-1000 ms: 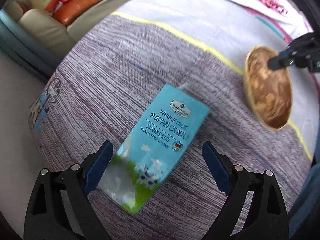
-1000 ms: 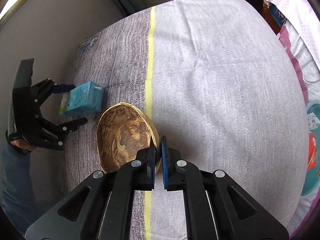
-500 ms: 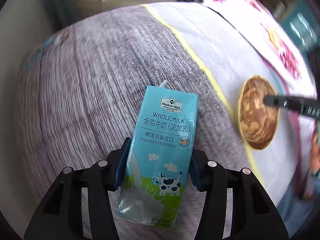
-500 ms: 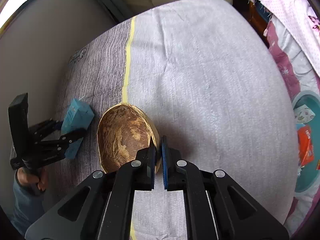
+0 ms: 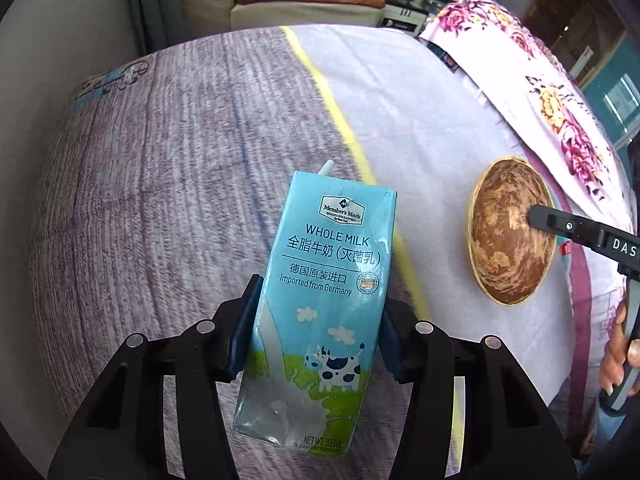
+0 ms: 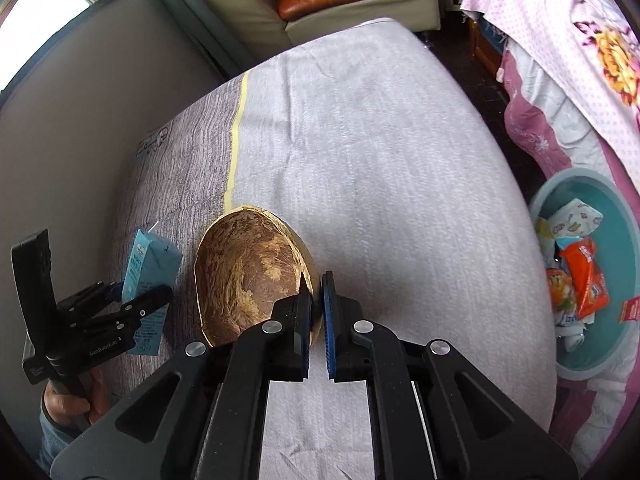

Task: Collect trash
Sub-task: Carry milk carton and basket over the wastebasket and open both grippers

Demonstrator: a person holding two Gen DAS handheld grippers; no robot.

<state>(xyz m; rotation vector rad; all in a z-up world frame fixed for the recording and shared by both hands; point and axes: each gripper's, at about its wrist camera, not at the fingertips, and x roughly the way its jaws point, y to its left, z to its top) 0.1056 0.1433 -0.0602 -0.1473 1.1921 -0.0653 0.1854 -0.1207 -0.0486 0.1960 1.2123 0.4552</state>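
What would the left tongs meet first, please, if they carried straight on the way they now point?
Nothing close, it seems. The left tongs, shut on the milk carton, point along the cloth-covered bed toward its far edge. The shell lies off to the right. Depth is unclear, so the carton's tip might graze the cloth.

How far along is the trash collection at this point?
Done: wrappers already lie in the teal basin beside the bed. In hand: the left claw is shut on the milk carton, and the right claw pinches the coconut shell half by its rim. Left: both pieces still need carrying over to the basin and dropping in.
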